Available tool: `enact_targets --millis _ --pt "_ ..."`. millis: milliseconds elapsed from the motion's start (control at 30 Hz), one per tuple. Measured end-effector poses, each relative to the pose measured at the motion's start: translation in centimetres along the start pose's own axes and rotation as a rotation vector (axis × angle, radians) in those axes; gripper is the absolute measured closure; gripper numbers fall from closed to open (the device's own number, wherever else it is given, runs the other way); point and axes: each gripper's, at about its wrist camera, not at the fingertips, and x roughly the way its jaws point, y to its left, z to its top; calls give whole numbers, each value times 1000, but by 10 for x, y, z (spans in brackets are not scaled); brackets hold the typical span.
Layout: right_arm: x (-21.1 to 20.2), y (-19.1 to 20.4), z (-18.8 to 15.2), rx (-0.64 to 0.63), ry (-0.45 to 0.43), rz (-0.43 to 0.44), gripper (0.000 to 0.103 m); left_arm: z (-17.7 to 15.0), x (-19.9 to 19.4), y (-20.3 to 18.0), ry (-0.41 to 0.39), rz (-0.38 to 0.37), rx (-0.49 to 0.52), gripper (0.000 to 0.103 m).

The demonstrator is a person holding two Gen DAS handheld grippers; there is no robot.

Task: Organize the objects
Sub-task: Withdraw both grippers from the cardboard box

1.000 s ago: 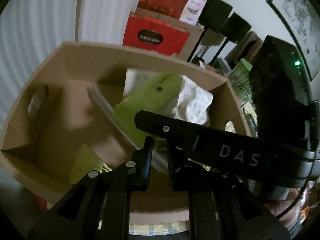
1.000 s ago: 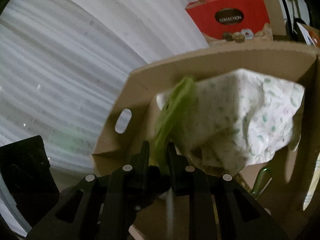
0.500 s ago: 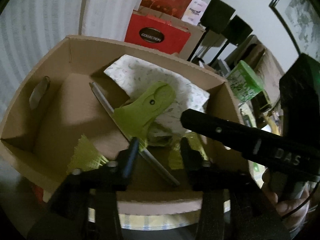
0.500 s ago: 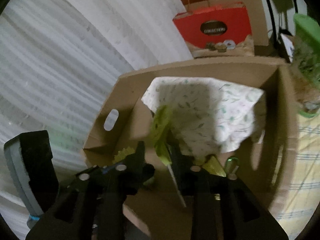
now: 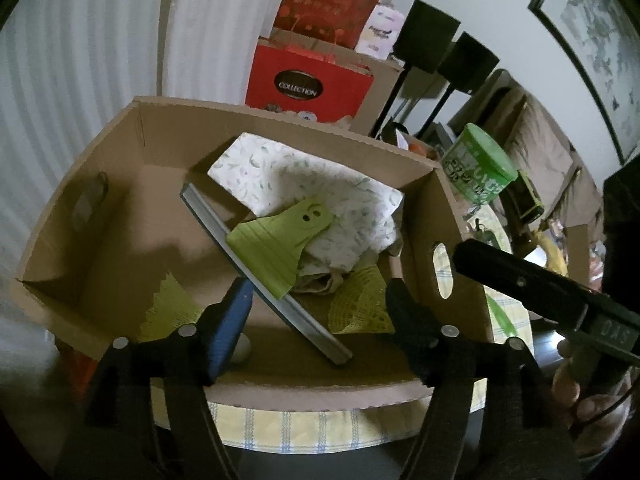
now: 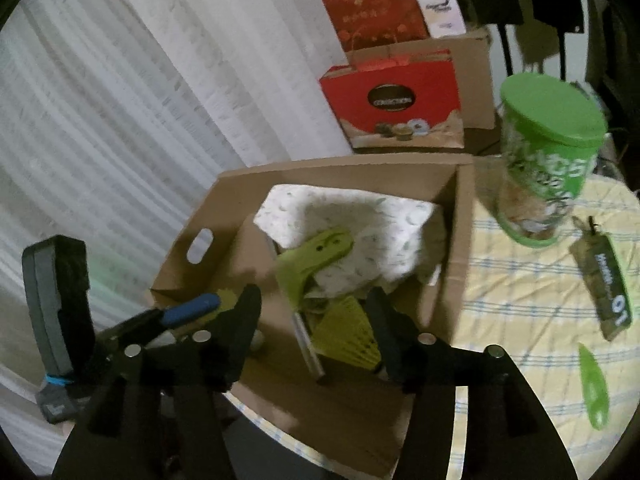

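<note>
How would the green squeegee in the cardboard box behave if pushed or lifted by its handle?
The green squeegee looks like rigid plastic with a long blade, so probably stiff and light. Propped on the patterned cloth, it would likely pivot or slide off rather than roll.

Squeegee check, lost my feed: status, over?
Both claws, left and right, opening, nothing between them. Squeegee lying in the box, on the cloth. Nothing in the way.

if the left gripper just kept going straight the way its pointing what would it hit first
Most likely the green-handled squeegee lying diagonally in the open cardboard box; its grey blade runs between the opening, empty fingers of the left gripper. Depth is unclear, so the yellow-green mesh beside it could come first.
</note>
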Motion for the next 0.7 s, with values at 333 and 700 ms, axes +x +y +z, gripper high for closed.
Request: enact_targets --millis 333,700 --pt "-32 -22 -15 -8 -51 -154 27 -2 -10 -11 -26 9 14 25" --pt "-59 -42 -37 -32 -102 -350 16 -10 -23 -31 -88 43 67 10"
